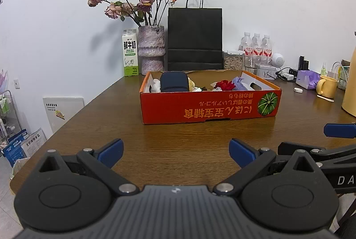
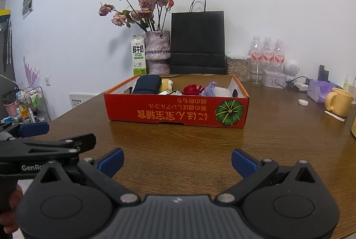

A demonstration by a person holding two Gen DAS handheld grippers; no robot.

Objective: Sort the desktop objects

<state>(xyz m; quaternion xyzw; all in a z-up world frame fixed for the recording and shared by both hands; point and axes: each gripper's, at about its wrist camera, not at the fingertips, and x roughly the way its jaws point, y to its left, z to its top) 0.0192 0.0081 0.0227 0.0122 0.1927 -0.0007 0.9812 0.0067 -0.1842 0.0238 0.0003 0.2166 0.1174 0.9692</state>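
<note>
Above bare table (image 1: 178, 145), left gripper (image 1: 176, 153) and right gripper (image 2: 177, 163) hover wide, empty, facing orange box (image 1: 209, 108); likely poised before a pick.

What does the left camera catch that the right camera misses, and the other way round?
Only the left wrist view shows the cream jug at the right edge and boxes on the floor. Only the right wrist view shows a hand gripping the other tool and a wire rack of bottles. Both show the orange box, vase of roses, black bag, yellow mug, and open grippers: left, right.
</note>
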